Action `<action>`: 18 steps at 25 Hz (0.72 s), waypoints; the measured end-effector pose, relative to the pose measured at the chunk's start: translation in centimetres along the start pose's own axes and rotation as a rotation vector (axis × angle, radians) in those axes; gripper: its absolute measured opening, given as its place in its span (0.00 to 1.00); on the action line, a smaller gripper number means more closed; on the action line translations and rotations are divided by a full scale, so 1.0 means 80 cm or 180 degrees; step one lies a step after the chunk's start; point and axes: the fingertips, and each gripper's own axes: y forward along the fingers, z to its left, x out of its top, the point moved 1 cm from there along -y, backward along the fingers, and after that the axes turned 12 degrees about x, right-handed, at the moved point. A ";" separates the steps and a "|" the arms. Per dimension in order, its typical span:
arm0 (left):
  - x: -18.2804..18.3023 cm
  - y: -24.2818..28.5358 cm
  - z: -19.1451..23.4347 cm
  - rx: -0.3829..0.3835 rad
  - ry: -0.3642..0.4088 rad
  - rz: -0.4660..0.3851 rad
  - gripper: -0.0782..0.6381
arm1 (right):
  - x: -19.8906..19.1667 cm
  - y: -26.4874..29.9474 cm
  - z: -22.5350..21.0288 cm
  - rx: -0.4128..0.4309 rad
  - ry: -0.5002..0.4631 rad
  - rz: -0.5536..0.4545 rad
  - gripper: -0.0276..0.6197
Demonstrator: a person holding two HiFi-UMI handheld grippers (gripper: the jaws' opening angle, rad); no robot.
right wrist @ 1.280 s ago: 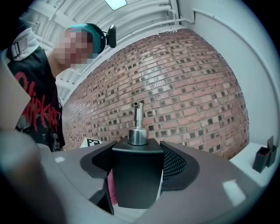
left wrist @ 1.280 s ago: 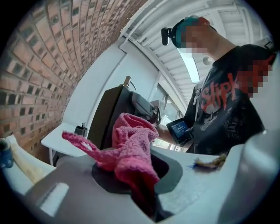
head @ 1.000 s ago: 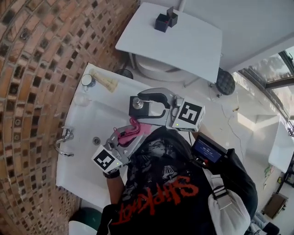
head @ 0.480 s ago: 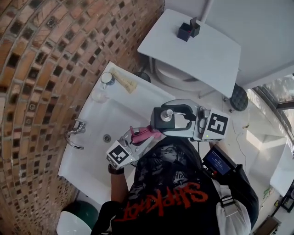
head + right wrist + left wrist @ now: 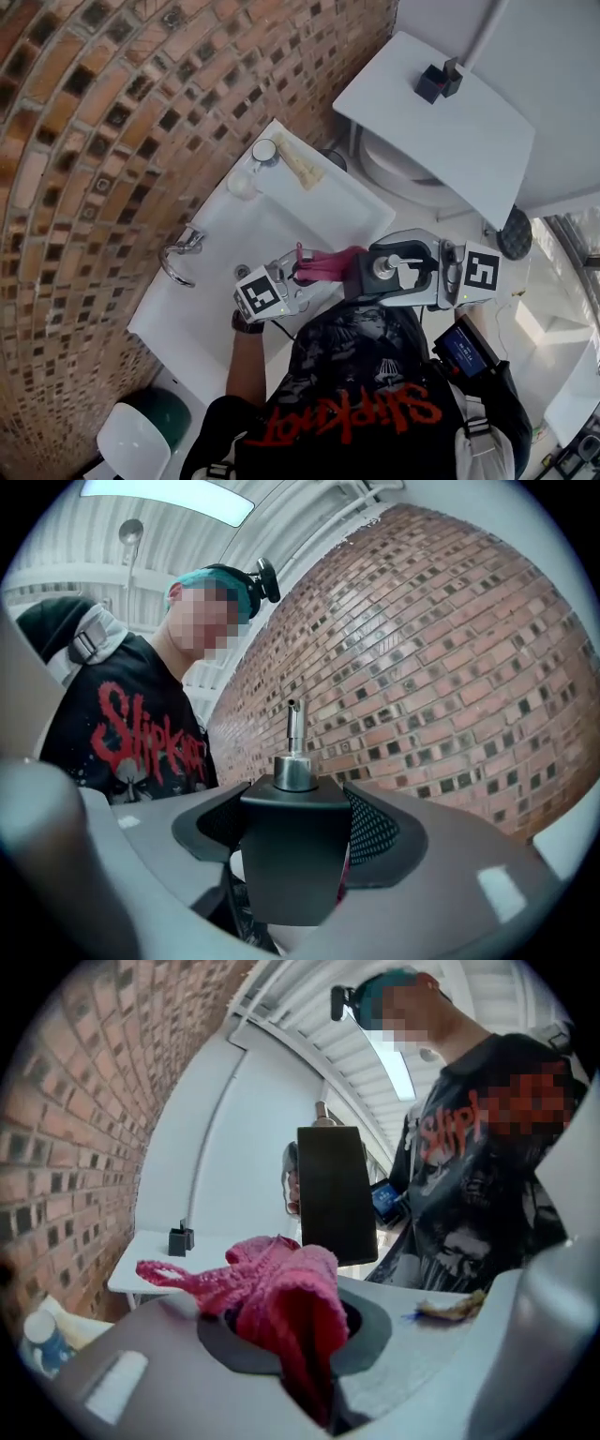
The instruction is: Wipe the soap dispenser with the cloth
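A black square soap dispenser (image 5: 368, 277) with a metal pump top hangs in the air above the sink's front edge, with my right gripper (image 5: 375, 278) shut on its sides. In the right gripper view the soap dispenser (image 5: 292, 847) fills the gap between the pads, pump upright. My left gripper (image 5: 305, 272) is shut on a pink knitted cloth (image 5: 325, 264), whose free end reaches to the dispenser's left side. In the left gripper view the cloth (image 5: 281, 1305) bunches between the jaws and the dispenser (image 5: 336, 1194) stands just beyond it.
The white sink (image 5: 220, 281) has a chrome tap (image 5: 180, 256) on the brick-wall side and a drain (image 5: 242, 272). At its far corner are a small bottle (image 5: 265, 150) and a tube (image 5: 298, 164). A white table (image 5: 450, 127) with a black box (image 5: 431, 84) stands behind.
The right gripper has lifted the dispenser off the sink ledge towards the person. The left gripper with the cloth has closed in, so the cloth now reaches the dispenser's side.
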 end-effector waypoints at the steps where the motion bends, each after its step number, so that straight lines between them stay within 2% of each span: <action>1: 0.004 -0.002 0.000 0.0031 0.0163 0.0045 0.19 | 0.002 -0.001 0.004 0.0091 0.0026 -0.0011 0.51; 4: 0.022 -0.010 0.006 0.0118 0.0439 0.0053 0.19 | 0.000 0.002 0.015 0.0307 0.0056 0.0040 0.51; 5: 0.035 -0.014 0.003 0.0063 0.0422 -0.0052 0.19 | -0.006 0.004 0.014 0.0319 0.0067 0.0108 0.51; 8: 0.089 -0.030 -0.014 -0.0194 0.0172 -0.0468 0.19 | -0.024 0.017 0.010 0.0352 0.0115 0.0294 0.51; 11: 0.118 -0.046 -0.022 -0.0312 0.0066 -0.0637 0.19 | -0.020 0.026 0.020 0.0504 0.0118 0.0243 0.51; 18: 0.095 -0.036 -0.035 -0.0511 0.0120 -0.0293 0.19 | 0.003 0.019 0.029 0.0598 0.0009 0.0154 0.51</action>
